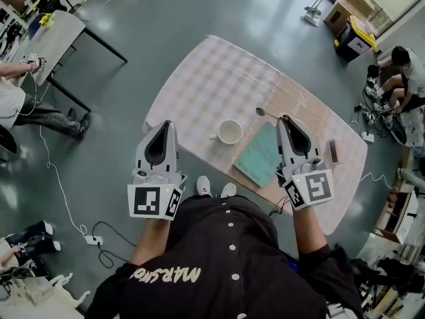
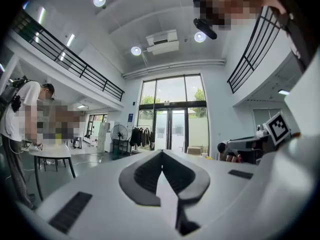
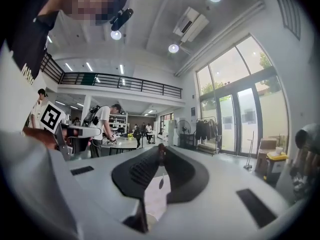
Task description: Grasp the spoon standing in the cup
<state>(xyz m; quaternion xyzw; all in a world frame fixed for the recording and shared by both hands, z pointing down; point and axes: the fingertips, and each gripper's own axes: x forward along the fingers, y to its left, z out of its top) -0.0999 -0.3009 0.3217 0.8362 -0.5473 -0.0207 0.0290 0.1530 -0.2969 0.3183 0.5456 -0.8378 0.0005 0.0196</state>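
**Grip state.** The right gripper (image 1: 285, 119) is holding the spoon (image 1: 267, 114). Its jaws are standing almost together, and the tips are pinching the far end of the handle. The left gripper (image 1: 166, 123) is hanging off the near edge of the table (image 1: 199, 72), to the left of the cup (image 1: 230, 131). Its jaws are meeting tip to tip with nothing between them.

**Location of the spoon.** The spoon is not standing in the cup. It is projecting leftward from the right jaw tips, bowl outermost, over the checked cloth. It is lying just beyond the far corner of the teal notebook (image 1: 260, 157) and apart from the cup.

**Handling.** The spoon is reading as thin polished metal, so it is likely light, stiff and slippery. A pinch at the very end of the handle is leaving the bowl free to act as a lever, so the spoon may swivel between the pads. A hold lower on the handle, across its flat faces, would probably be steadier.

**Limits of view.**
- In the right gripper view the spoon (image 3: 161, 182) is showing only as a fine line and a small oval below the tips.
- The dark jaw tips are masking the contact itself.
- Whether the bowl is touching the cloth or hanging clear of it cannot be told.
- A small dark object near the table's right edge is too small to identify.
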